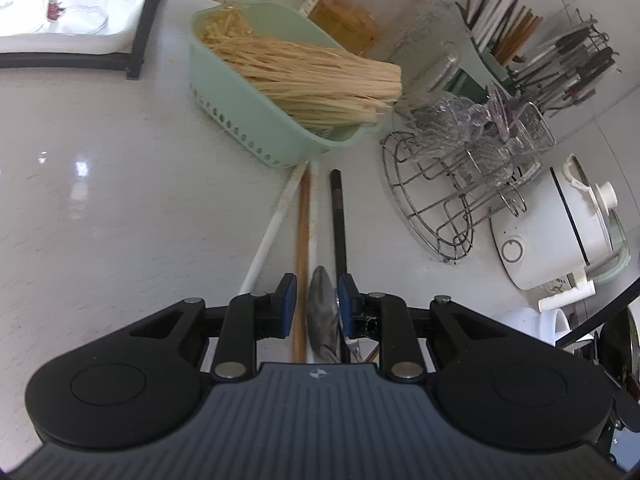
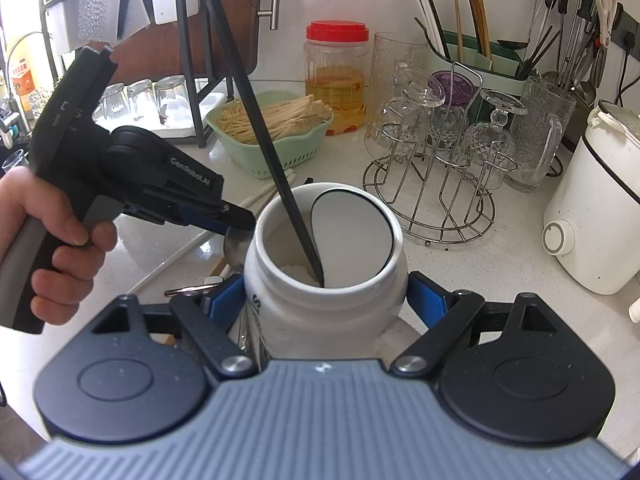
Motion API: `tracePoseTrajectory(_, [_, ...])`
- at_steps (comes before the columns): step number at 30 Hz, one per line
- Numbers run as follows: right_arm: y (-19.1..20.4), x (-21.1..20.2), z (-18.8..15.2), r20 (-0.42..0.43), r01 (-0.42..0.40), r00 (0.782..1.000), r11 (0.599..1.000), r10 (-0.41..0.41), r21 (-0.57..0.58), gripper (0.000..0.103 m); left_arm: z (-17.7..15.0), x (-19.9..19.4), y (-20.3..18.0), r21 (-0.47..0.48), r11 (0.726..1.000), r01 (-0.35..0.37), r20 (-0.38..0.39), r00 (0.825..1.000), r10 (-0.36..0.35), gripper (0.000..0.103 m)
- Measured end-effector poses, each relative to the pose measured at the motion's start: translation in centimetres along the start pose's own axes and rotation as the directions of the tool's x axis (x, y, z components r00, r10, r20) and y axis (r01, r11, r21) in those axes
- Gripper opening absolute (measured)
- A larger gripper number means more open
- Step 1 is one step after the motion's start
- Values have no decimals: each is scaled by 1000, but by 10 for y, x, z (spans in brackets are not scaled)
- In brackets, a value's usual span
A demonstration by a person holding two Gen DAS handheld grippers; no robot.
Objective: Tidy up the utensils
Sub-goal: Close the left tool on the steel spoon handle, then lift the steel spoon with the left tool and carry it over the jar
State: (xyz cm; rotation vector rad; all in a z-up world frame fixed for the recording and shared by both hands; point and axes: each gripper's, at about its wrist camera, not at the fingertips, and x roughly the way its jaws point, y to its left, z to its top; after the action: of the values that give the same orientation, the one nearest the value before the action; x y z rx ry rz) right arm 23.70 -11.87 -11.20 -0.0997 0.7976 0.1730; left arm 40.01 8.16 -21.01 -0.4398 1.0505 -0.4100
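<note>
My right gripper point(image 2: 326, 302) is shut on a white ceramic jar point(image 2: 320, 320), its blue pads pressed against both sides. A long black handle point(image 2: 256, 112) and a white, black-rimmed scoop point(image 2: 352, 240) stand in the jar. A hand holds my left gripper point(image 2: 240, 218) just left of the jar. In the left wrist view the left gripper point(image 1: 316, 292) is open, with a metal spoon point(image 1: 322, 312) lying between its pads on the counter. White point(image 1: 276, 220), wooden point(image 1: 304, 216) and black point(image 1: 338, 216) chopsticks lie ahead of it.
A green basket point(image 2: 280, 152) of pale strips sits behind the jar, and a red-lidded jar point(image 2: 336, 80) beyond it. A wire rack point(image 2: 432, 184) of upturned glasses, a green utensil holder point(image 2: 480, 60) with chopsticks and a white cooker point(image 2: 592, 216) fill the right.
</note>
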Motion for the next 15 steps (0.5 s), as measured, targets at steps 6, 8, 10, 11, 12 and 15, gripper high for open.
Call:
tracePoseTrajectory(6, [0,0,0,0,0,1000,1000,0,0,89,-1,9,-11,56,996,-68,-4,998,69,15])
tracePoseTrajectory(8, [0,0,0,0,2,1000,1000,-2,0,89,-2,8,-16,86,992,-91,2,996,91,4])
tracePoseTrajectory(10, [1,0,0,-1,4,1000,1000,-4,-1,89,-1,3,-20,111,990,-84,15,996,83,3])
tracePoseTrajectory(11, [1,0,0,-2,6,1000,1000,-6,1,89,-1,1,-22,120,989,-91,22,996,89,2])
tracePoseTrajectory(12, [1,0,1,-3,7,1000,1000,-7,2,89,0,-1,-24,126,987,-102,26,995,99,2])
tracePoseTrajectory(15, [1,0,2,-12,10,1000,1000,-10,6,89,3,-11,-29,129,986,-110,40,994,106,1])
